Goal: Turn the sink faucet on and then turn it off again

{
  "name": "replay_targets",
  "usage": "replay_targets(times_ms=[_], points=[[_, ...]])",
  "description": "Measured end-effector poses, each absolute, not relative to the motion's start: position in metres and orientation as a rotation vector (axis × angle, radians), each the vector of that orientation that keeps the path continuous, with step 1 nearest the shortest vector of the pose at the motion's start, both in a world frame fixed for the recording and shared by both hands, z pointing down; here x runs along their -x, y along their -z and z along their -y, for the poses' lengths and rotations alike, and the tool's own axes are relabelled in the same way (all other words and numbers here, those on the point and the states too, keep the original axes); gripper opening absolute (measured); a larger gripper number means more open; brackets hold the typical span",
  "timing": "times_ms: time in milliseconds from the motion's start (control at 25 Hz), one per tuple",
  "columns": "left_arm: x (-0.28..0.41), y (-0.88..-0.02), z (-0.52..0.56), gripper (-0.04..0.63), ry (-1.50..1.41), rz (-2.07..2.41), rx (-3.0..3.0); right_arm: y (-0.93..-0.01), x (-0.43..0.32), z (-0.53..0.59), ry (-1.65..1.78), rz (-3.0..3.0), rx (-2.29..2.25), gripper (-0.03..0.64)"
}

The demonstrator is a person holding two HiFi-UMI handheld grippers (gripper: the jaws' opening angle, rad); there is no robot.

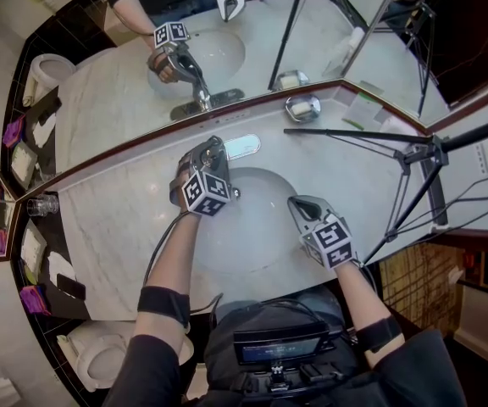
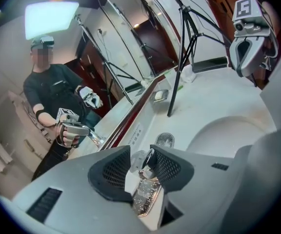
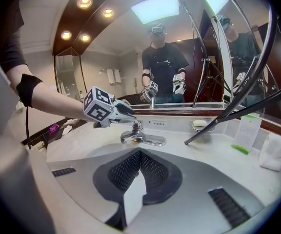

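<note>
Where the pale marble counter (image 1: 117, 227) runs under the mirror (image 1: 252, 32), we find most of the clutter on the right. A black tripod (image 1: 422, 153) stands there, one leg slanting left across the counter to end just right of the faucet (image 3: 145, 139), in front of the soap dish (image 1: 302, 107) at the far edge by the mirror. Farther right we see a standing printed card (image 3: 248, 130), a small green item (image 3: 240, 148) and a folded white cloth (image 3: 274, 152). A drinking glass (image 1: 43, 204) stands at the far left end of the counter, and a toilet (image 1: 100, 359) shows below on the near left. From the head view our own left gripper (image 2: 140, 151) and forearm cover the faucet's base, so only the spout shows past them. The faucet sits at the middle of the far rim of the white basin (image 1: 252, 244). It is low and chrome, with a flat spout (image 2: 145, 195) reaching toward us, beaded with droplets. Our left gripper grasps its handle (image 2: 140, 164), a pad against each side of the small chrome knob. Our right gripper (image 3: 140, 152) is clenched with nothing between its jaws, and it hangs over the near right of the basin, well apart from the faucet.
</note>
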State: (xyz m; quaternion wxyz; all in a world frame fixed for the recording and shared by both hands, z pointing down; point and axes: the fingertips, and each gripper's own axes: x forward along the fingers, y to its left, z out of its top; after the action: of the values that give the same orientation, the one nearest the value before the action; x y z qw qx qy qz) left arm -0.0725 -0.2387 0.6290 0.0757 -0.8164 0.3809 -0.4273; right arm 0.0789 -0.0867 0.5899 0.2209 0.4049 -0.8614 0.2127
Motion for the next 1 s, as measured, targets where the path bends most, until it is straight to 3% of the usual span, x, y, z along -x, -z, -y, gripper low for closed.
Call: replay_targets(times_ms=[1000], points=[[0.082, -0.603, 0.194, 0.126, 1.234, -1.193, 2.49, -0.579, -0.07, 0.076, -0.57, 2.414, -1.099, 0.018]])
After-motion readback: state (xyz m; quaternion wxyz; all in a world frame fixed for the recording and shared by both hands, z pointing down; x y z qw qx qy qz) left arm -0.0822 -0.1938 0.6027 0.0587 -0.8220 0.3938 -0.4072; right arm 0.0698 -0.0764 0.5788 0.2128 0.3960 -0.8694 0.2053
